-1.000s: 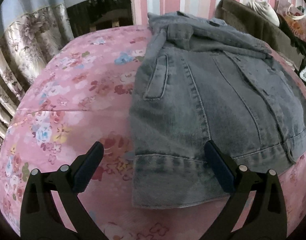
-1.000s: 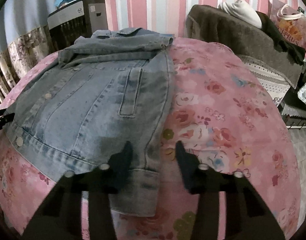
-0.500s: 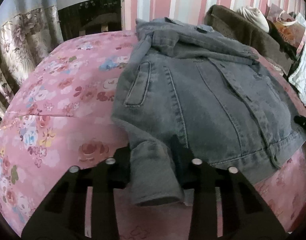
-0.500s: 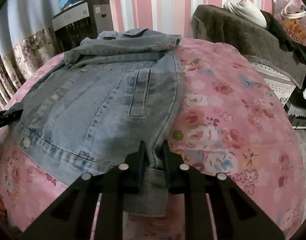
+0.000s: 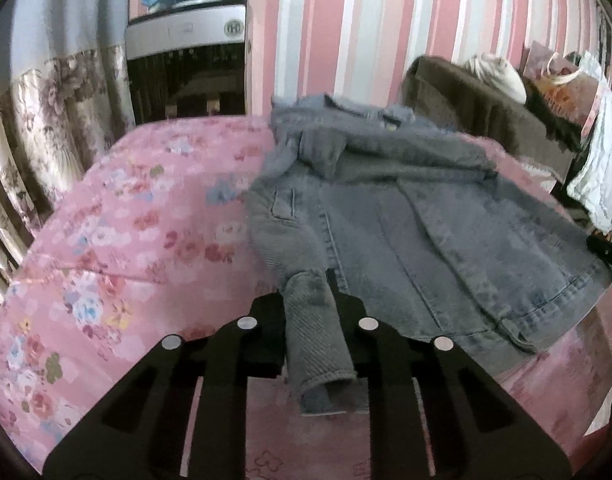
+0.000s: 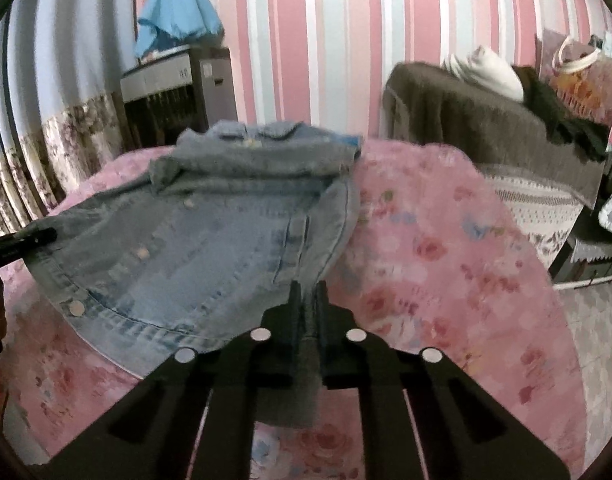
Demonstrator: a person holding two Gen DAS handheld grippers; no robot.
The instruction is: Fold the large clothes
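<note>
A blue denim jacket [image 5: 426, 220] lies front up on the pink floral bedspread [image 5: 126, 240], collar toward the striped wall. My left gripper [image 5: 310, 304] is still closing; its pads press a bunched fold of the jacket's near left hem corner, which is lifted off the bed. In the right wrist view the jacket [image 6: 206, 240] spreads to the left, and my right gripper [image 6: 308, 304] is shut on the near right hem corner, which is raised too. The left gripper's tip [image 6: 22, 240] shows at the left edge of that view.
A grey appliance [image 5: 186, 60] with blue cloth [image 6: 174, 12] on top stands against the wall beyond the bed. Floral curtains [image 5: 46, 120] hang at the left. A brown blanket [image 6: 466, 120], a white bundle and a gift bag [image 6: 578, 76] sit at the right.
Both grippers have closed on the jacket's near hem corners and risen, which pulls the hem up off the bedspread. The left jaws went from wide open to pinching a bunched fold.
</note>
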